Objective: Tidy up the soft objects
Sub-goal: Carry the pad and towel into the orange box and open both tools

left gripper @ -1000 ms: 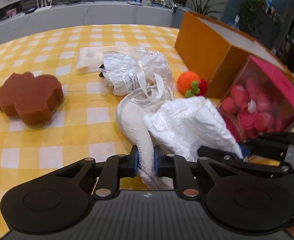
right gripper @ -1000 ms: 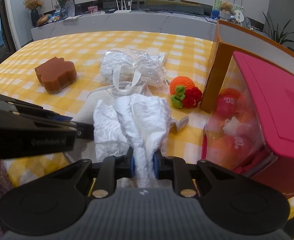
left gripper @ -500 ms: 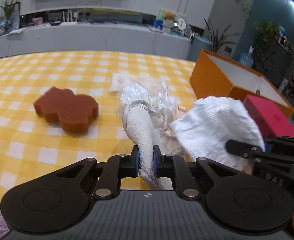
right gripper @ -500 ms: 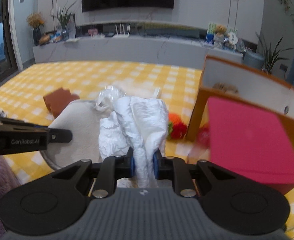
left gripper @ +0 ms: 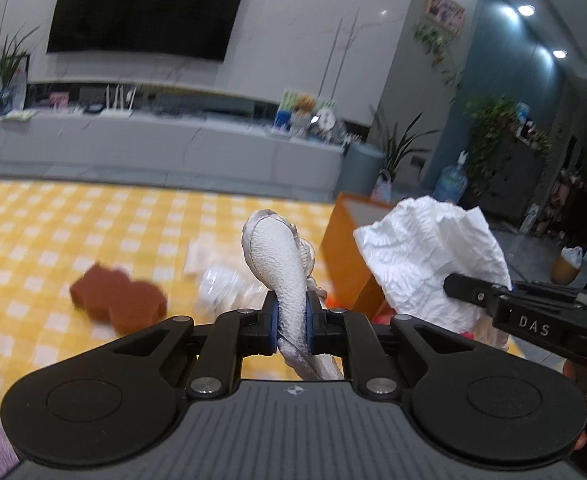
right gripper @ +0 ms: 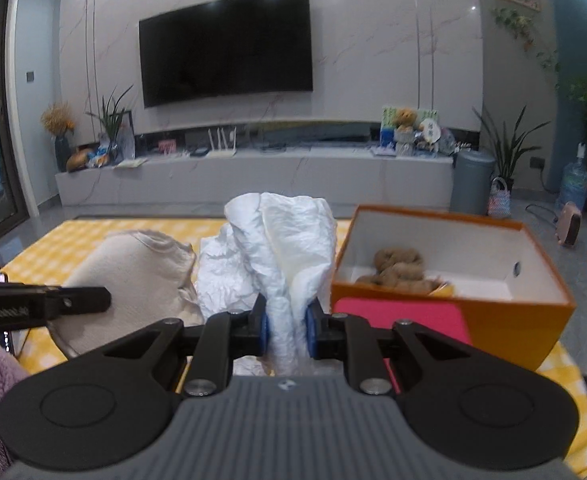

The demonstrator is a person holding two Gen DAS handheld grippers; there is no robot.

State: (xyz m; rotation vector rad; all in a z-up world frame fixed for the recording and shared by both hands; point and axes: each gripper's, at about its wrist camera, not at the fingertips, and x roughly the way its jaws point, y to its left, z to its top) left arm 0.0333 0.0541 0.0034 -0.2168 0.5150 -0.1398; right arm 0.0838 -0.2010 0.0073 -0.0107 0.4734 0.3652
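Between our left gripper's (left gripper: 291, 322) pads a grey-white textured cloth (left gripper: 279, 264) is pinched, its free end standing up ahead of the jaws. Our right gripper (right gripper: 287, 330) is likewise clamped on crumpled white paper (right gripper: 289, 248), which rises in folds before it. Both soft things hang clear of the yellow checked table (left gripper: 53, 232); a second ago they lay on it, among the other items. Both views now look more level, taking in the far wall and television (right gripper: 225, 48) where they earlier looked down on the tabletop, so we judge the pair lifted together.

Beyond the left jaws, a brown sponge (left gripper: 117, 298) and a clear plastic bundle (left gripper: 221, 288) remain on the cloth-covered table, blurred. To the right stands the open orange box (right gripper: 533, 316), white inside, with a tan plush thing (right gripper: 397, 268) already in it; a pink box (right gripper: 401, 316) sits just before it.

We judge the lift done and the carry to the orange box next, with sponge and bundle yet to sort.
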